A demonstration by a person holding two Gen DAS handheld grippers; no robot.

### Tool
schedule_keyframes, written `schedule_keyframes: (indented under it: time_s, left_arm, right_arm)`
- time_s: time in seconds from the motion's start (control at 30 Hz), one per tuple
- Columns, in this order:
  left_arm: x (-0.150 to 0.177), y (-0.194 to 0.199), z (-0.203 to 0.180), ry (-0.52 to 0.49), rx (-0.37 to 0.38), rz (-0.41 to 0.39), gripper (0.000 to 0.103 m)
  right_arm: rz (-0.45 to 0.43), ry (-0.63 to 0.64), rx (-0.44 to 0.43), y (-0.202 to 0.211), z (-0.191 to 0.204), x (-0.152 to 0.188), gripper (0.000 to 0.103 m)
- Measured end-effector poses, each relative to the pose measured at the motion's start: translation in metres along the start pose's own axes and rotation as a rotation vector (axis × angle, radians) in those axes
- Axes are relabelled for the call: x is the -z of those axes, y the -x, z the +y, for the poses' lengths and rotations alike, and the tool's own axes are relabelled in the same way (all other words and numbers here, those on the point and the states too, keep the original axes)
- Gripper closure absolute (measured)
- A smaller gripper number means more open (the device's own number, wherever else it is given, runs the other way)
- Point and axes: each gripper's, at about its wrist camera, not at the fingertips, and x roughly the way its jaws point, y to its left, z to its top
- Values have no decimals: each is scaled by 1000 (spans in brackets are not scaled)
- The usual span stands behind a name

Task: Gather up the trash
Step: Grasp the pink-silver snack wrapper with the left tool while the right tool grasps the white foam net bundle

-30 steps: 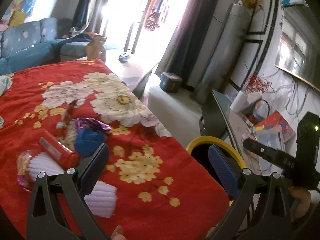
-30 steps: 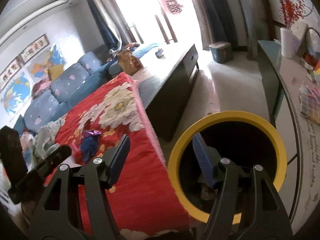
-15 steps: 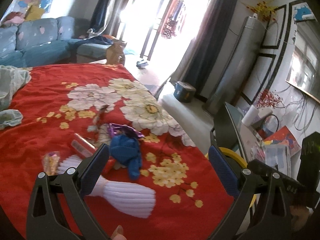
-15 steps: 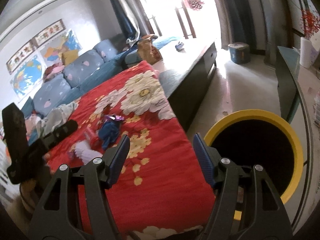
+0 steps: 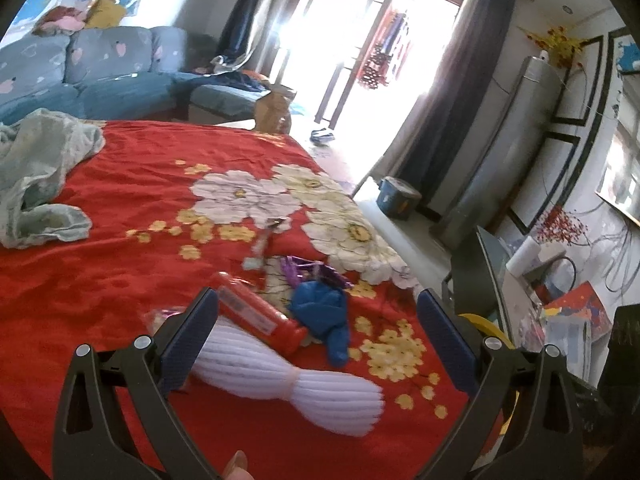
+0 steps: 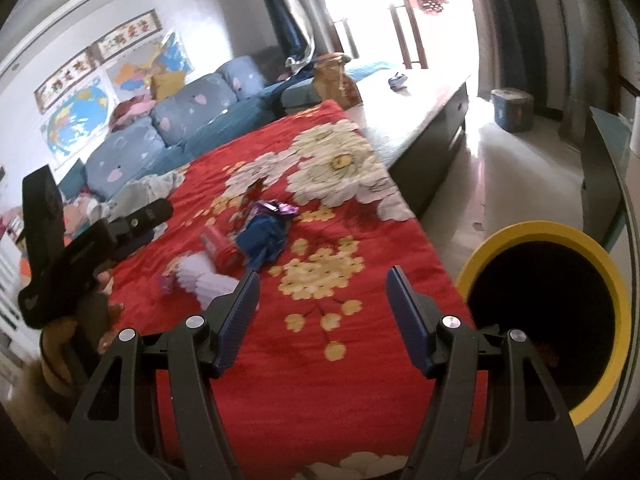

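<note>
While both tongs gape empty, we see the trash pile (image 5: 280, 320) on the bed (image 5: 120, 264) at twelve o'clock of the left tongs (image 5: 316, 340); the right tongs (image 6: 322, 316) have it at eleven, the white wad (image 5: 296, 388) lying crosswise.

- The left gripper (image 5: 318, 336) hangs over a red floral bedspread (image 5: 132, 280), its 2 jaws wide apart with nothing between the pads.
- A red tube (image 5: 260, 314), a crumpled blue wrapper (image 5: 324, 314) and a white ribbed bundle (image 5: 292, 386) lie clustered just ahead.
- A pale green cloth (image 5: 36, 176) sits well apart at left.
</note>
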Motion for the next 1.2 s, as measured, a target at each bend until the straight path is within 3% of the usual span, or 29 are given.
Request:
schedule_keyframes:
  time_s: [0.77, 1.03, 1.1, 1.2]
  left_arm:
    - [-9, 10, 88, 162, -153, 28, 7]
    - [-3, 1, 108, 212, -150, 84, 8]
    - [-1, -2, 109, 216, -131, 103, 18]
    - [5, -10, 108, 222, -102, 142, 25]
  right_arm:
    - [115, 133, -107, -52, 70, 6, 45]
    - [193, 161, -116, -79, 83, 13, 45]
    - [212, 170, -118, -85, 86, 15, 45]
    - [236, 180, -112, -94, 91, 20, 45]
